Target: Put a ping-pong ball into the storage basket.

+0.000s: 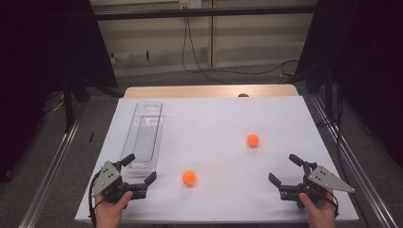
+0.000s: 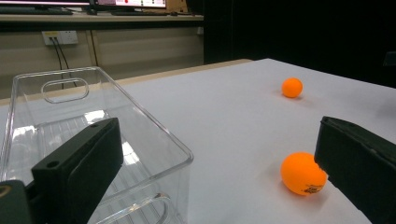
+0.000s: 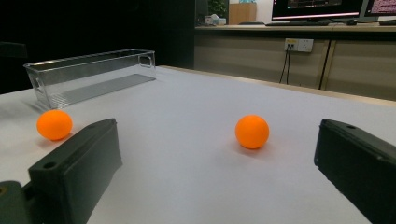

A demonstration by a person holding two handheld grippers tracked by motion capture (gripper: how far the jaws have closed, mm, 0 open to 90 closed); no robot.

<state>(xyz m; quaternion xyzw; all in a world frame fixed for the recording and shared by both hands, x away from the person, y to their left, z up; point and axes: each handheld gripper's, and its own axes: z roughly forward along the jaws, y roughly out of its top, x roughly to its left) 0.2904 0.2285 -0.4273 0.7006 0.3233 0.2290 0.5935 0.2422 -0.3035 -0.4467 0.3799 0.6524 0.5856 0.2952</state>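
Two orange balls lie on the white table. The near ball (image 1: 189, 177) (image 2: 302, 173) (image 3: 54, 124) sits just right of my left gripper (image 1: 139, 168), beside its right jaw. The far ball (image 1: 253, 140) (image 2: 292, 87) (image 3: 252, 131) rests ahead of my right gripper (image 1: 285, 170). A long clear plastic bin (image 1: 145, 136) (image 2: 88, 140) (image 3: 88, 74) stands at the table's left, its near end in front of the left gripper. Both grippers are open and hold nothing, resting near the front edge of the table in a person's hands.
The white table (image 1: 214, 118) has a wooden strip along its far edge. Beyond it are a floor with cables (image 1: 199, 66) and dark curtains at both sides. Metal rails (image 1: 52, 166) run beside the table.
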